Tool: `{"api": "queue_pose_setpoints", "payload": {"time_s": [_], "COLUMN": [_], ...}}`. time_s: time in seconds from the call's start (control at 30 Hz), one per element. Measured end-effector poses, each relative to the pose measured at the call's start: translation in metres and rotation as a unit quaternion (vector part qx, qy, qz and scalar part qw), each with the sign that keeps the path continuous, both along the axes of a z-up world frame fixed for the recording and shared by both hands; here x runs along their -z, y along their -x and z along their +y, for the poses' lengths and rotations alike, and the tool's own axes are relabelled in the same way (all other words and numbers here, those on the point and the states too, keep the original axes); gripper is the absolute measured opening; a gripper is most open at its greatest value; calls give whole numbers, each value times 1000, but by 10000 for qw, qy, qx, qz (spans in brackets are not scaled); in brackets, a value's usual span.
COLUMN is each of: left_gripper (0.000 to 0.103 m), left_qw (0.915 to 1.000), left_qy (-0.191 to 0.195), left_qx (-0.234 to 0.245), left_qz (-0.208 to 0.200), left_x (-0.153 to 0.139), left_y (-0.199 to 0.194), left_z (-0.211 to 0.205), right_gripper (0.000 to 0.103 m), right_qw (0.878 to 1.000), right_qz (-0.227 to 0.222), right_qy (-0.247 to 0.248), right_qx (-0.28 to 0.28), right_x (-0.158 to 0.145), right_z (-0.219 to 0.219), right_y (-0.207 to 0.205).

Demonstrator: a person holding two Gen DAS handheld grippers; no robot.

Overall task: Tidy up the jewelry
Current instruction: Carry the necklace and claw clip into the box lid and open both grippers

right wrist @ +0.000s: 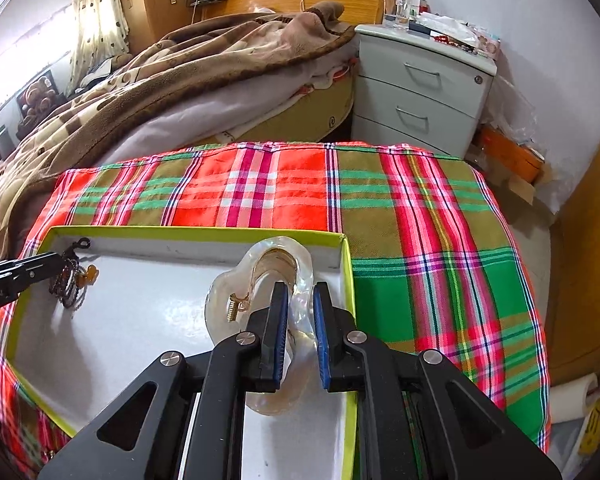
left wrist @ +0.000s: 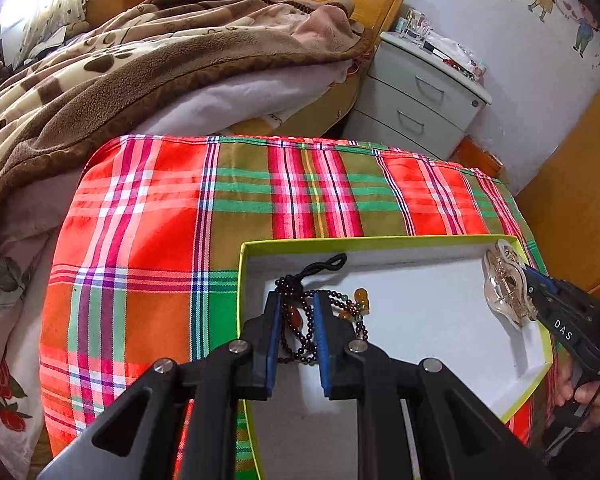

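Note:
A shallow white box with a lime-green rim lies on a plaid cloth. My left gripper is shut on a dark beaded bracelet bundle with amber beads and a black cord loop, at the box's far left corner; it also shows in the right wrist view. My right gripper is shut on a translucent pearly hair claw clip with a gold spring, over the box's right side. The clip also shows in the left wrist view, held by the right gripper.
The red, green and olive plaid cloth covers the table. A bed with a brown paw-print blanket lies behind. A grey three-drawer nightstand with clutter on top stands at the back right.

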State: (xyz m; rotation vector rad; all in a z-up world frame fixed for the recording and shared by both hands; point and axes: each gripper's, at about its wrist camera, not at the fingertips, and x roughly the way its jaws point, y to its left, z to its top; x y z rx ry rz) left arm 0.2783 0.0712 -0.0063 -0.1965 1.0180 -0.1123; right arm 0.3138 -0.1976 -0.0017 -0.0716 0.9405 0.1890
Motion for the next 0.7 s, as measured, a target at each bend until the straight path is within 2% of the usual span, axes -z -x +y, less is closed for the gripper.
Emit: {"api": "queue_pose_setpoints", "payload": {"time_s": [0.1, 0.17, 0.33, 0.5, 0.7], "left_gripper": [22, 24, 34, 36, 38], "left_qw": [10000, 10000, 9999, 9996, 9981], "left_qy": [16, 16, 51, 112, 303], "left_qx": [28, 20, 14, 65, 117], "left_qz": [3, -28, -111, -256, -521], "left_x": [-1, -3, -9, -21, -41], "left_y": [0, 1, 6, 17, 46], "left_z": [-1, -2, -2, -3, 1], "right_gripper": [14, 18, 20, 20, 21], "right_qw": [10000, 9999, 9997, 9992, 9970], "right_qz": [-70, -141, -256, -381, -664], "right_qy": [9, -27, -61, -156, -387], "right_qx": [-12, -32, -22, -4, -117], "right_x": [-2, -5, -12, -22, -42], "right_z": [1, 0, 0, -3, -12], "right_y": [2, 3, 6, 17, 50]}}
